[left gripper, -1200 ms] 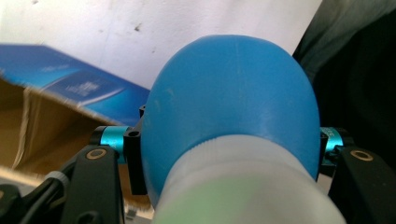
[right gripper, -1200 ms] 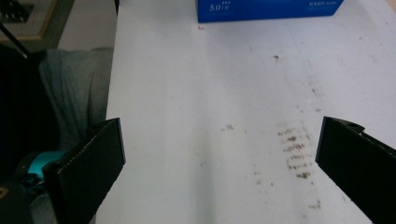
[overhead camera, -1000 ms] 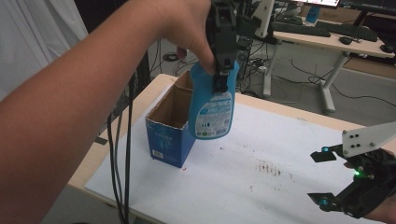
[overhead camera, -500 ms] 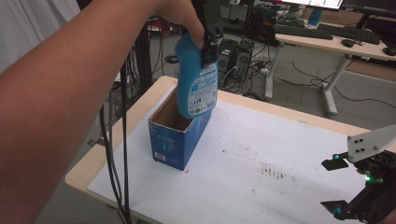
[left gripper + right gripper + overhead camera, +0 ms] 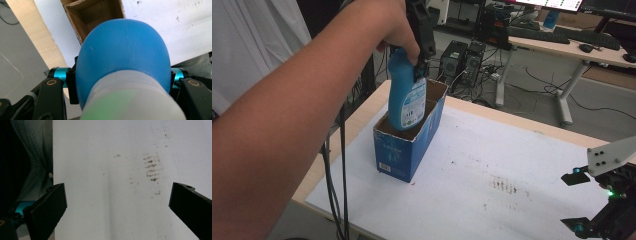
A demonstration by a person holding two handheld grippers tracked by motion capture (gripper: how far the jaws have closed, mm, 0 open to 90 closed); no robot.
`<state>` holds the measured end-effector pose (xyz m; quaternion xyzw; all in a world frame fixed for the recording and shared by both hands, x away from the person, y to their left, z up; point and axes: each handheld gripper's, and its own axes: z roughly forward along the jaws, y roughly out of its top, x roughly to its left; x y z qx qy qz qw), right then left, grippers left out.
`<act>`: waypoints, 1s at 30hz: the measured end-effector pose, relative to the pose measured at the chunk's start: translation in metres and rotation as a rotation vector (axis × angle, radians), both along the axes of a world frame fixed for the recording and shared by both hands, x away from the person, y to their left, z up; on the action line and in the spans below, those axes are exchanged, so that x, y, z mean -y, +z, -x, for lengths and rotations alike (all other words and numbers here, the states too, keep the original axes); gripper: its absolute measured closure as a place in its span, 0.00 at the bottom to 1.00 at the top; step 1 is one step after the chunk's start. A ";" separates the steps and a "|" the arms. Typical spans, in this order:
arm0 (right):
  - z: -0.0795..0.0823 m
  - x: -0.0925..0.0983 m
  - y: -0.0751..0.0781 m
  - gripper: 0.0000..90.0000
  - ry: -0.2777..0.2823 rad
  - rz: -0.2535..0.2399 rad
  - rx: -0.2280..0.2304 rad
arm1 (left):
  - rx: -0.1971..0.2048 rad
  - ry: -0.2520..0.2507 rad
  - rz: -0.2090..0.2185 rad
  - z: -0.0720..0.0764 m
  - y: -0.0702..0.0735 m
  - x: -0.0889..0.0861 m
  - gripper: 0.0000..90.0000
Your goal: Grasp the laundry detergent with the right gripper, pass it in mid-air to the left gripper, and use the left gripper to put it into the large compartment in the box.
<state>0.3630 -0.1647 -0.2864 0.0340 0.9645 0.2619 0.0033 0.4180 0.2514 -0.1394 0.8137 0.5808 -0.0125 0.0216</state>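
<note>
1. The right gripper (image 5: 612,210) rests at the near right edge of the table (image 5: 522,165), over the white sheet (image 5: 112,170). Its jaws stand spread wide with nothing between them. Keep it parked there, well apart from the work.
2. The left gripper (image 5: 419,55) pinches the blue bottle (image 5: 406,97) at the neck, just under the white cap (image 5: 130,100). In the left gripper view both jaws press against the bottle's shoulders.
3. The bottle hangs upright with its base just inside the near end of the open cardboard box (image 5: 409,145), which stands at the far left of the table.
4. Judgement: lower straight down, keeping the bottle vertical and centred between the box walls, so the base does not catch the rim or tip the light box.
5. Judgement: spread the jaws only once the base seats on the box floor.
6. The bottle's label (image 5: 412,107) carries white and blue print, too small to read.
7. The box side carries a barcode (image 5: 384,166). Its other printing is illegible.
</note>
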 end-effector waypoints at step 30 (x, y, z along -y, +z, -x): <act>-0.002 0.010 -0.003 0.01 -0.029 0.025 -0.004 | -0.035 -0.358 -0.066 -0.016 -0.123 0.003 0.43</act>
